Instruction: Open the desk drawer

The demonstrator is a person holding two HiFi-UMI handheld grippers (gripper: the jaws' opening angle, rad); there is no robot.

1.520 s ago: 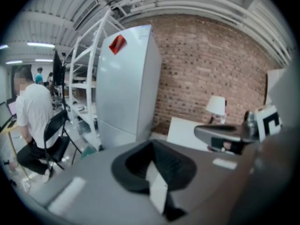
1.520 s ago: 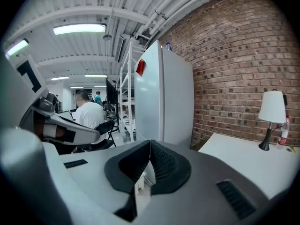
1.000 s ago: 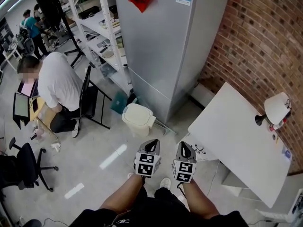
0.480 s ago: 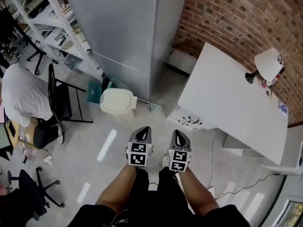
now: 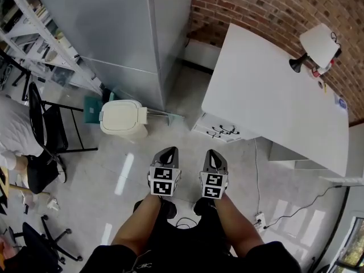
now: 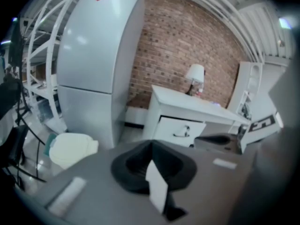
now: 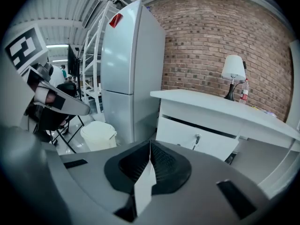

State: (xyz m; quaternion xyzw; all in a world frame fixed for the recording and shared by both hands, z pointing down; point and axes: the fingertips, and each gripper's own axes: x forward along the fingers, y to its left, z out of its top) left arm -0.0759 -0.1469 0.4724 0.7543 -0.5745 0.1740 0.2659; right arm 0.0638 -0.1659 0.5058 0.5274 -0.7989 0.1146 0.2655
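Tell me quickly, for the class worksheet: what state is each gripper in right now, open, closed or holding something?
Left gripper: jaws closed, holding nothing.
Right gripper: jaws closed, holding nothing.

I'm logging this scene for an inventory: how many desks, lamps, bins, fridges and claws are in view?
desk: 1
lamp: 1
bin: 1
fridge: 1
claws: 2, the left claw and the right claw, both shut and empty
Total: 6
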